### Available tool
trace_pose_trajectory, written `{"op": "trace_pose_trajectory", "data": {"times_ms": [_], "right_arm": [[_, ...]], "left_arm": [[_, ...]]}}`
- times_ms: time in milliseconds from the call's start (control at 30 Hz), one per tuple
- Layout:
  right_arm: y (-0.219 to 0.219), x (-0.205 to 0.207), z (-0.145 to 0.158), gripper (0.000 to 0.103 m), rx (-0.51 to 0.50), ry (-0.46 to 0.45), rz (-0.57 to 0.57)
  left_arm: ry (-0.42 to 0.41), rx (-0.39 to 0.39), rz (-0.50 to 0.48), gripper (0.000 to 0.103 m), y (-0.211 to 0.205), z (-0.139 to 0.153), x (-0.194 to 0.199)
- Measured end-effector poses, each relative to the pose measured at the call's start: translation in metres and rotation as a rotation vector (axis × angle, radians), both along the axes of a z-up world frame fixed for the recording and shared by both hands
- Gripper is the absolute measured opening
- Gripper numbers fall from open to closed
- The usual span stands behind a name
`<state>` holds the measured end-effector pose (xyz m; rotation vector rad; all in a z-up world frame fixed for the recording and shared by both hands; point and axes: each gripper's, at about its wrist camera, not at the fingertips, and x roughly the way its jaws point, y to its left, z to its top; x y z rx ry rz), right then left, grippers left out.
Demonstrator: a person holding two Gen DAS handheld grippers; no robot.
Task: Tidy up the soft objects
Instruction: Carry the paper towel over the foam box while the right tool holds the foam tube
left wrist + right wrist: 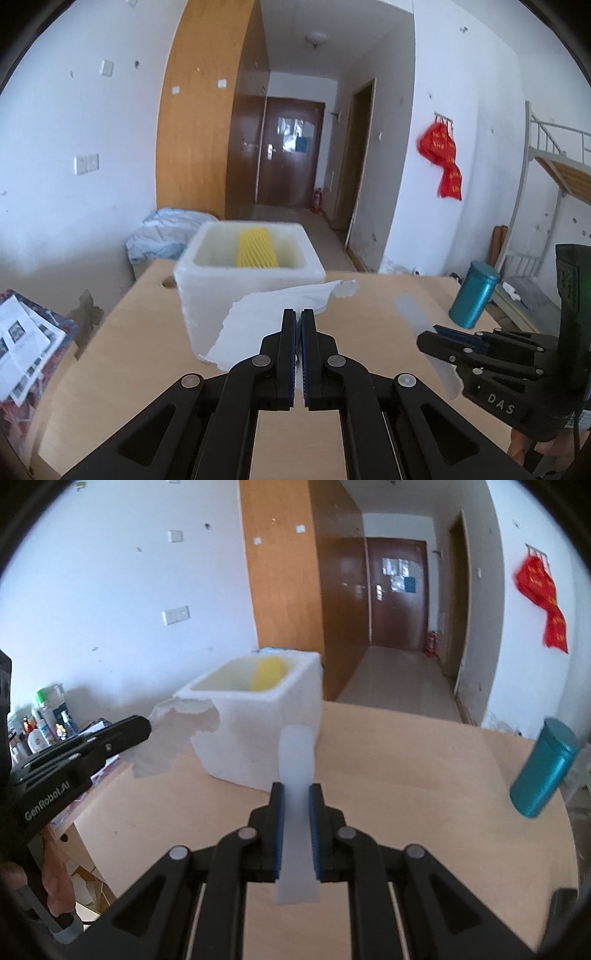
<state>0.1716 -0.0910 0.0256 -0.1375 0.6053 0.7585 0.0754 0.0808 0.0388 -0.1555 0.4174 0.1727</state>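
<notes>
White tissue point(266, 317) hung pinched between my left gripper's point(298, 321) pressed-together fingers in the left wrist view, draping up against the near wall of the foam box point(207, 295). That box stood on the wooden table point(147, 339), and a yellow mesh sleeve point(257, 248) lay inside it. At the right edge I saw my right gripper point(439, 334) from the side, with a translucent strip point(421, 317) running through its tip. A teal can point(473, 294) stood behind it on the table, well apart from the box.

From the right wrist view, my right gripper point(296, 794) was clamped on the strip point(296, 775), which rose between the fingers, curled over near the box point(258, 746) corner, and stuck out below the pads too. The sleeve point(269, 678) showed as a yellow blur inside the box. To the left, my left gripper point(142, 727) held the tissue point(173, 734) in the air beside the box's left wall, near its rim. The can point(543, 768) stood tilted in the fisheye at the table's point(406, 768) far right.
</notes>
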Motion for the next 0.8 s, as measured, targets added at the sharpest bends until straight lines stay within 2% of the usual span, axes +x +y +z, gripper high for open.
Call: {"op": "trace_pose_trajectory", "data": {"times_ms": [300, 800], "right_arm": [[0.021, 0.004, 0.026, 0.015, 0.041, -0.055, 0.061], [0.054, 0.027, 0.030, 0.015, 0.036, -0.049, 0.106]], "left_arm": [[-0.063, 0.037, 0.035, 0.002, 0.012, 0.027, 0.002], [-0.053, 0.028, 0.074, 0.002, 0.042, 0.027, 0.036]]}}
